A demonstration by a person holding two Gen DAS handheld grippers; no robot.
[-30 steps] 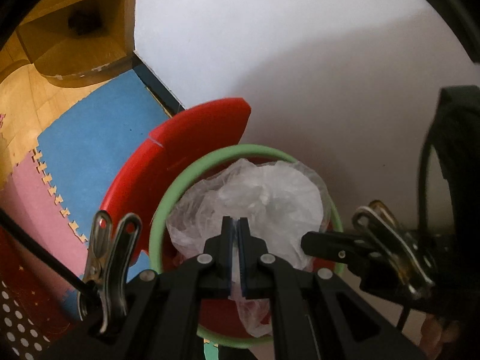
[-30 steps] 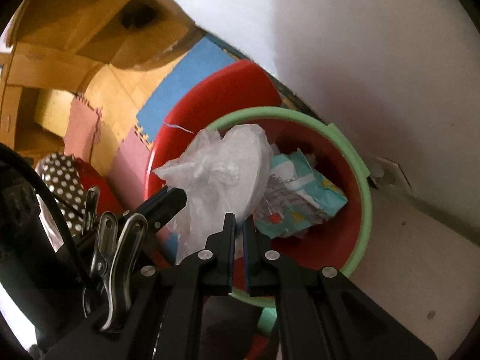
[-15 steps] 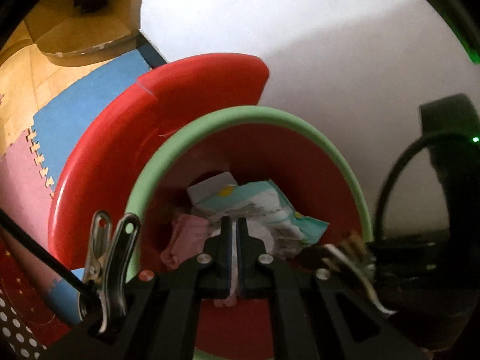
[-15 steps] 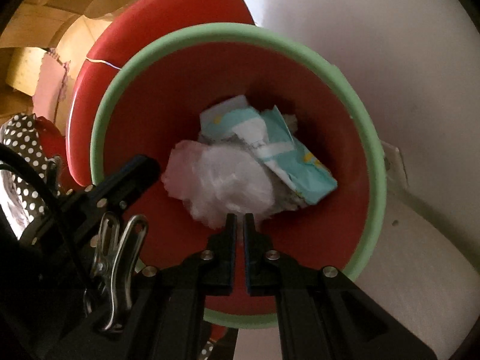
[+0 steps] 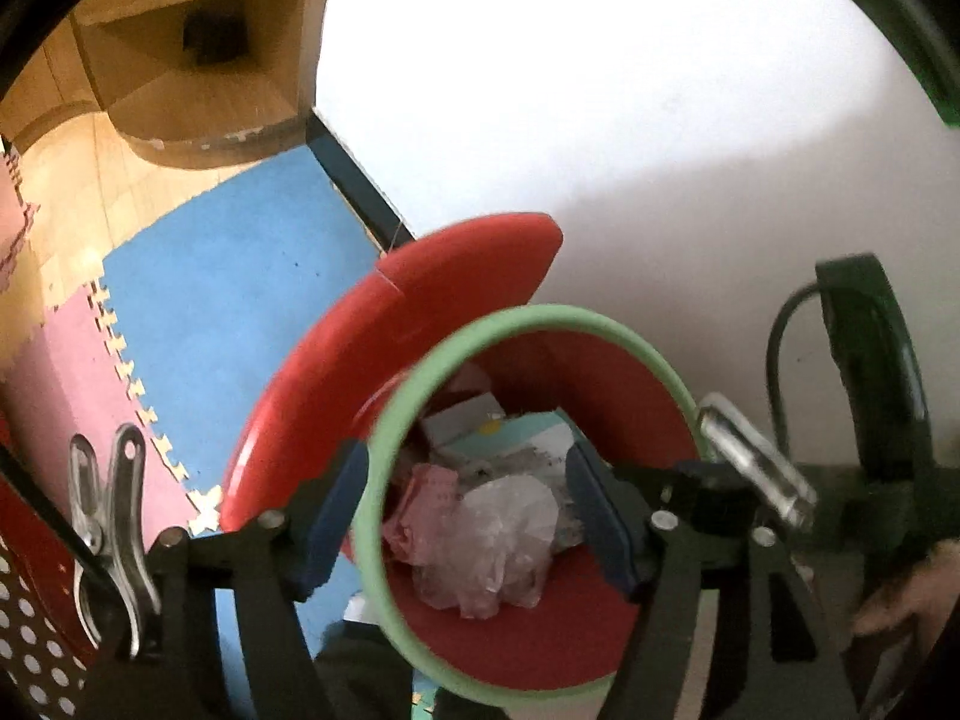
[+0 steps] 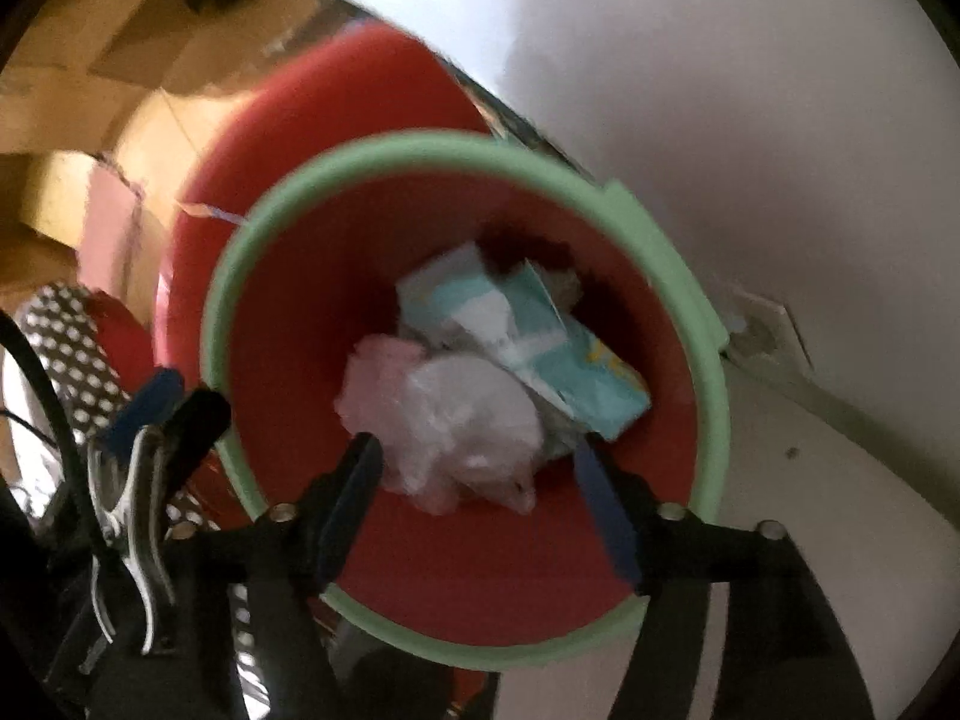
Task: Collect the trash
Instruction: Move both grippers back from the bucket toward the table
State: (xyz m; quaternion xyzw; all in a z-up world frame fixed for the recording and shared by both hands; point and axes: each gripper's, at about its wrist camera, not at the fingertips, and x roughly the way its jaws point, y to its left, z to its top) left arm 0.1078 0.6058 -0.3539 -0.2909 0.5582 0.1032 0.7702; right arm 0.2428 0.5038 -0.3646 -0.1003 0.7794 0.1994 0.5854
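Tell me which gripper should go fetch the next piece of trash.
Either, marginally the left gripper. Both it and the right gripper hang open and empty over the red bin, the crumpled plastic bag already inside. The left view shows open floor mat beside it.

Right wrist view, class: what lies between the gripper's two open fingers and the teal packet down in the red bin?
In the right wrist view, a crumpled clear plastic bag lies between the right gripper and the teal packet, inside the red bin.
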